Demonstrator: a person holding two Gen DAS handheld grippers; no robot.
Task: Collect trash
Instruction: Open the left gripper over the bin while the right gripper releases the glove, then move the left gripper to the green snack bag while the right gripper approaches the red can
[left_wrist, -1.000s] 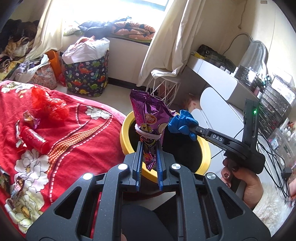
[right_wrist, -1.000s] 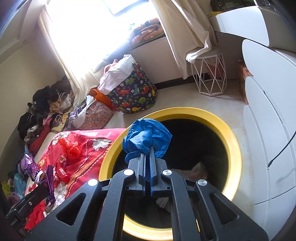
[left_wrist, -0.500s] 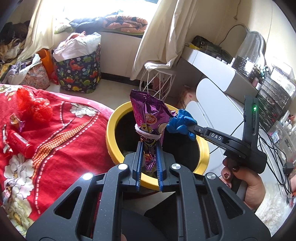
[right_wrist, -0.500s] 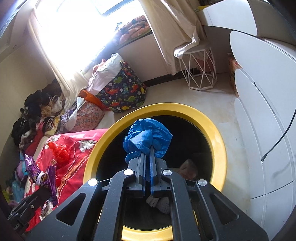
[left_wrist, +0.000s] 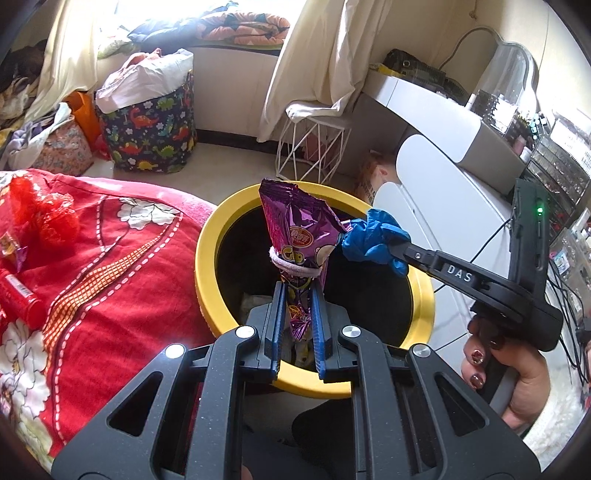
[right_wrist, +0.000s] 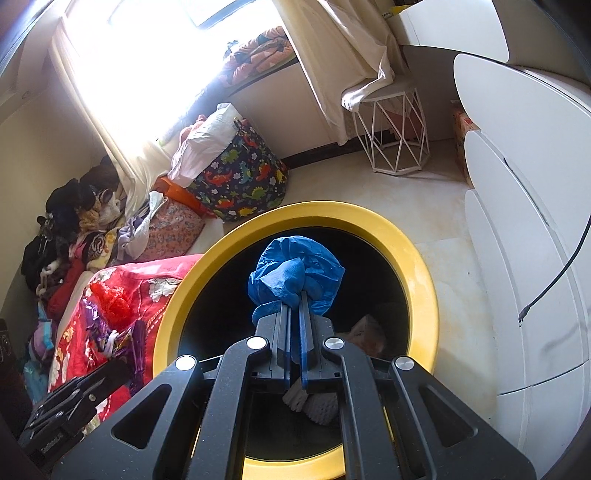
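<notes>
Hanging over the dark mouth of the yellow-rimmed bin (left_wrist: 207, 258), the left tool (left_wrist: 295, 291) is clamped on a purple snack bag (left_wrist: 295, 229) tied with a white band. The right tool (right_wrist: 293, 295) is pinched tight on a crumpled blue glove (right_wrist: 295, 273), also above the bin's opening. Beside the bin, a red wrapper (left_wrist: 48, 218) and a red tube (left_wrist: 22, 299) lie on the bed's red blanket (left_wrist: 110, 295).
</notes>
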